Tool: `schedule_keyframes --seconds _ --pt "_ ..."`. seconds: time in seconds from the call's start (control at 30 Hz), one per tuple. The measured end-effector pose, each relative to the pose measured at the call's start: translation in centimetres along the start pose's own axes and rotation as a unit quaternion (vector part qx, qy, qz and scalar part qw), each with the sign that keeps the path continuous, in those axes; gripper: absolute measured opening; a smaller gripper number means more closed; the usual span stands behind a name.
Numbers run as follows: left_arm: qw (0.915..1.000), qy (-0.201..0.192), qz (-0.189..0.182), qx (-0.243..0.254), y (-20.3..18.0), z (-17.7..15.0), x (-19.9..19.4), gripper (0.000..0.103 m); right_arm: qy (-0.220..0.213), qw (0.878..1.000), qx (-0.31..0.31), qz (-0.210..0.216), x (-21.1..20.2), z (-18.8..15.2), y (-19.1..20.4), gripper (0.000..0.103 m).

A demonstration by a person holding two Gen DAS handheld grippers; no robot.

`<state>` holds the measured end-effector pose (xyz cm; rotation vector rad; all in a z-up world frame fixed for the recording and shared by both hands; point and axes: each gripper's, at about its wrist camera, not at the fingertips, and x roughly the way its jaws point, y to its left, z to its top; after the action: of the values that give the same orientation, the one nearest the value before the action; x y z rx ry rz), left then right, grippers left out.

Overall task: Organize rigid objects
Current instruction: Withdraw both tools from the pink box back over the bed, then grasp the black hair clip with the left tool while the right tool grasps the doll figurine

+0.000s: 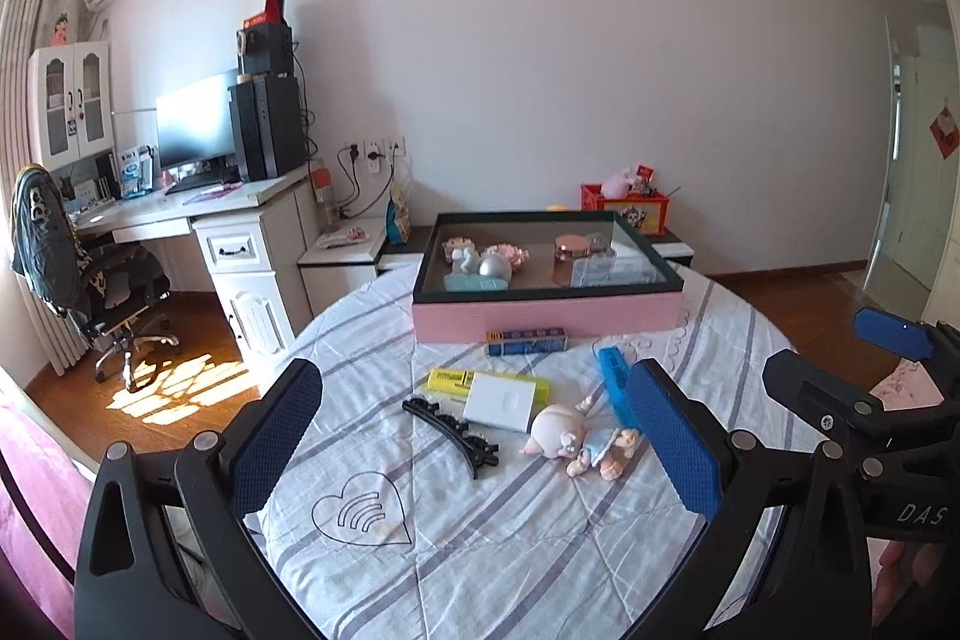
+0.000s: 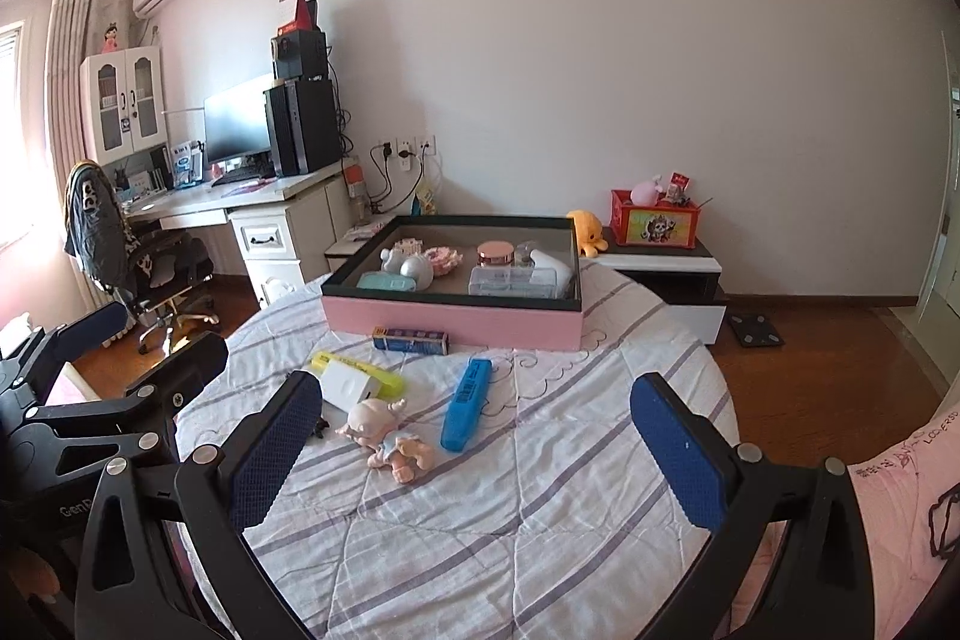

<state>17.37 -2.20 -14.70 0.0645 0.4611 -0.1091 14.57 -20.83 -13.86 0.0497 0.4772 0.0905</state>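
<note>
A pink storage box [image 1: 546, 319] [image 2: 450, 319] with a dark rim stands at the far side of the round table and holds several small items. In front of it lie a small blue box [image 1: 527, 341] [image 2: 410, 340], a yellow highlighter [image 1: 456, 379] [image 2: 384, 381], a white block [image 1: 500, 401] [image 2: 347, 384], a black hair clip [image 1: 451, 427], a baby doll [image 1: 573, 441] [image 2: 389, 430] and a blue highlighter [image 1: 617, 388] [image 2: 467, 403]. My left gripper [image 1: 474, 445] [image 2: 156, 340] is open above the near side. My right gripper [image 2: 477, 445] [image 1: 840, 358] is open beside it.
The table wears a striped white cloth [image 1: 480, 550] [image 2: 510, 520]. A desk [image 1: 180, 208] with monitor and computer, and an office chair [image 1: 102, 292], stand at the left. A low cabinet [image 2: 672, 268] with a red toy box [image 2: 654, 220] stands behind the table.
</note>
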Motion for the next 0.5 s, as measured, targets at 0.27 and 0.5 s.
schedule_keyframes --seconds 0.27,0.5 --pt "0.9945 0.104 -0.016 -0.007 0.8 -3.8 6.4 0.103 0.088 0.996 0.011 0.009 7.0 -3.7 -0.6 0.103" --pt "0.9892 0.137 -0.046 -0.021 0.7 -5.0 9.4 0.103 0.120 0.993 0.020 0.012 9.8 -5.1 -1.6 0.103"
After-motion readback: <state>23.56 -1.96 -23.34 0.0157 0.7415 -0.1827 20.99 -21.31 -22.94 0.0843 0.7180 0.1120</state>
